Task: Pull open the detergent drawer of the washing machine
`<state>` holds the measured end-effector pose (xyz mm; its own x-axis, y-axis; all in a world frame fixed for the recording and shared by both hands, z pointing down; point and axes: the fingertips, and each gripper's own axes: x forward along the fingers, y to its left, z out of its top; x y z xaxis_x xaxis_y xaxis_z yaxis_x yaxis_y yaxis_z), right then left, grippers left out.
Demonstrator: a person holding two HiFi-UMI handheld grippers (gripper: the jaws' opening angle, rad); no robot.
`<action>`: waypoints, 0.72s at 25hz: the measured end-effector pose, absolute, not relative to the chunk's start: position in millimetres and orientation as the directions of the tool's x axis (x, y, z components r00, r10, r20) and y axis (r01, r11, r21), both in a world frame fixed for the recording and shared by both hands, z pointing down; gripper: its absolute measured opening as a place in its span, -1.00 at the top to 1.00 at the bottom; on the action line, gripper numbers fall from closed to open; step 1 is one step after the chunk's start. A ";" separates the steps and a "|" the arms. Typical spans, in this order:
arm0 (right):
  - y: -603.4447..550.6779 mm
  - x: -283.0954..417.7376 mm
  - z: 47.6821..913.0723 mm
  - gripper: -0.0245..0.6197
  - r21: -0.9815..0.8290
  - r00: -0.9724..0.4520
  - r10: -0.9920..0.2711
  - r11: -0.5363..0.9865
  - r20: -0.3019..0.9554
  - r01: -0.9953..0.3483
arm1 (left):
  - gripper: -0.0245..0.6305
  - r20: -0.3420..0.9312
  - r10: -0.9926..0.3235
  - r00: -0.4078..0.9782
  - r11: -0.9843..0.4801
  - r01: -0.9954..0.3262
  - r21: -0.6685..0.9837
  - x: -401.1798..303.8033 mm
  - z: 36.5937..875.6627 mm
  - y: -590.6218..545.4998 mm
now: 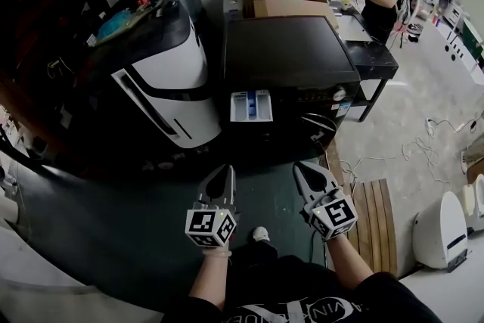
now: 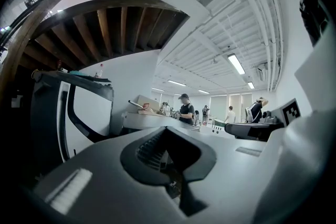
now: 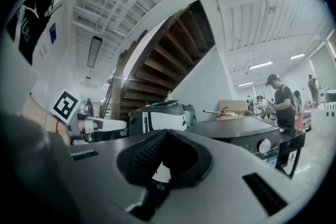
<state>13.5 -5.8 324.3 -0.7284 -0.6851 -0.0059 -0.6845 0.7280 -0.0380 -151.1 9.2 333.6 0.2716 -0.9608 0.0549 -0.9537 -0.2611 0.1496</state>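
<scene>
— White and blue detergent drawer point(image 1: 251, 106) sticks out of the black washing machine point(image 1: 287, 49), at twelve o'clock. Is it done?
— Looks done. Left gripper point(image 1: 224, 174) and right gripper point(image 1: 302, 172) sit at six o'clock, fingers pressed together, empty.

Right hand-held gripper point(image 3: 165, 134): jaws together, tips meeting, nothing between. Past them is a dark washing machine point(image 3: 231, 131) with a white knob point(image 3: 264, 146) on its front. Cardboard box point(image 3: 236, 106) behind its top. White-and-black appliance point(image 3: 160, 118) to its left, wooden staircase point(image 3: 168, 55) above. Person in black point(image 3: 282, 105) far right. Left hand-held gripper point(image 3: 113, 124) and its marker cube point(image 3: 65, 105) far left.
</scene>
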 end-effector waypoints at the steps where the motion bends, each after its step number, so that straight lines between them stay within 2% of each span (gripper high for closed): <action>1: -5.6 13.7 323.3 0.89 -0.039 -0.727 -0.687 0.727 -0.010 -0.686 | 0.90 0.053 -0.962 0.269 -0.259 -0.955 0.146 -152.2 332.7 10.4; 18: -2.9 15.8 307.6 0.89 -0.034 -0.722 -0.690 0.724 -0.040 -0.689 | 0.90 0.042 -0.966 0.255 -0.247 -0.959 0.139 -151.9 324.2 15.5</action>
